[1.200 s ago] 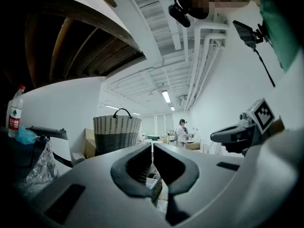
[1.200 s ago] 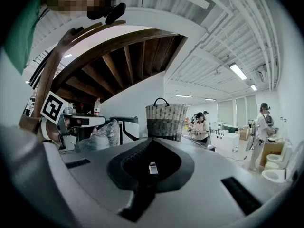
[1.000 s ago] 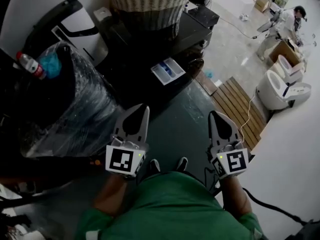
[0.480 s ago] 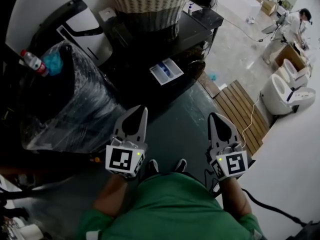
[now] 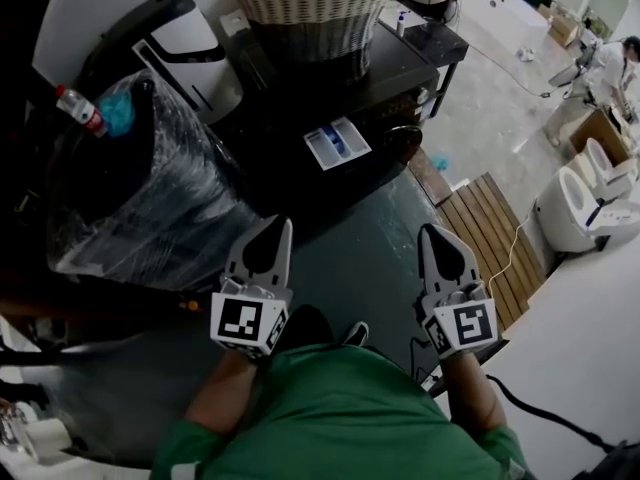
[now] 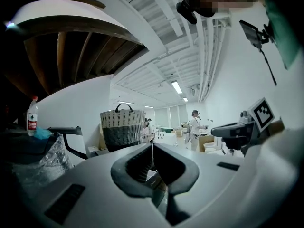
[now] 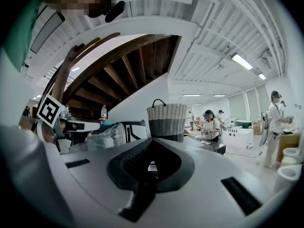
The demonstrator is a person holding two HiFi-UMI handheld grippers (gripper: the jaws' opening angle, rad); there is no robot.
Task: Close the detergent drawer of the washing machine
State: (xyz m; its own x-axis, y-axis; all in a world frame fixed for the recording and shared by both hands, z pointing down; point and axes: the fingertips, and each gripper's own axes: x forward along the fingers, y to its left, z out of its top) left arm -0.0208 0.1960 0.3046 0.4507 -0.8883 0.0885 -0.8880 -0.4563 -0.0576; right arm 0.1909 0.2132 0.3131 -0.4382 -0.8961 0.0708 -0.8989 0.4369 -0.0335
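Where the drawer sits: detergent drawer [image 5: 337,144] juts out from the dark washing machine [image 5: 392,66], well ahead of us.
Handling: we judge it light, rigid plastic on slides; push its front edge squarely.
Contents: white compartments, one showing blue.
Left gripper [image 5: 276,226]: jaws together, empty.
Right gripper [image 5: 432,233]: likewise closed on nothing.
Basket [image 5: 305,8]: atop machine, contents unseen.

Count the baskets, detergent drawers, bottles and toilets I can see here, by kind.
Woven wicker basket: 1
White open detergent drawer: 1
Red-capped plastic bottle: 1
White ceramic toilets: 2
Total: 5
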